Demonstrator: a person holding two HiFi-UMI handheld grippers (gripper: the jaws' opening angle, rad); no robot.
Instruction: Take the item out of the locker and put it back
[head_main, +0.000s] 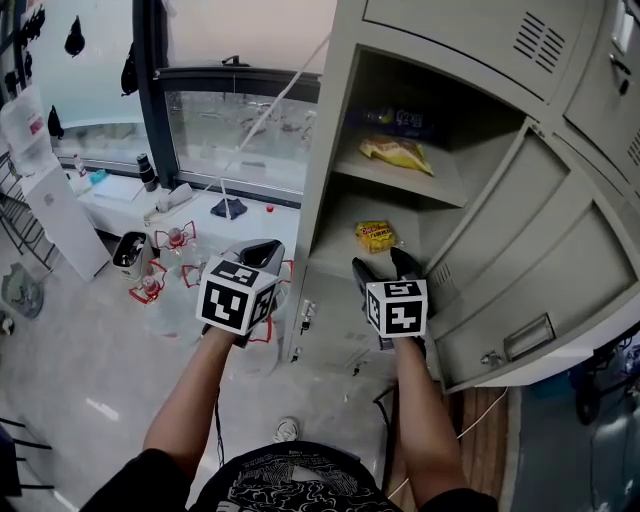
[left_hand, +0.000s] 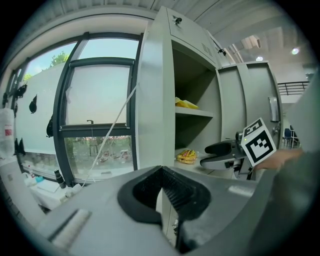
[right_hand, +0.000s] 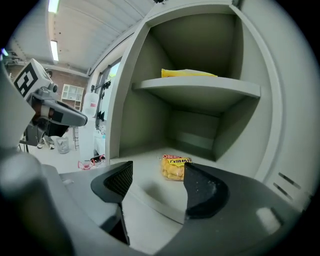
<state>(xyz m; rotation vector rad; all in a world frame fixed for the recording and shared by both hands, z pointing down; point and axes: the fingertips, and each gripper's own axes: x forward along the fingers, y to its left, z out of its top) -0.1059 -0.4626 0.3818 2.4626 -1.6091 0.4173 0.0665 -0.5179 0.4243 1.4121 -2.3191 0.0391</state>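
Snack packet (head_main: 375, 236) on the lower shelf (head_main: 335, 250) of the open locker (head_main: 328, 150), untouched.
The right gripper (head_main: 383, 262) sits at the shelf's front edge with its jaws well apart and nothing between the pads; the packet lies deeper in, clear of them. The left gripper (head_main: 262, 250) hangs outside the locker's left wall, jaws together and empty. A yellow bag (head_main: 397, 153) lies on the upper shelf.

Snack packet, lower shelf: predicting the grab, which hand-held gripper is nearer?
Right. The right hand-held gripper is just before the snack packet; left hand-held gripper hangs outside the locker, leftward.
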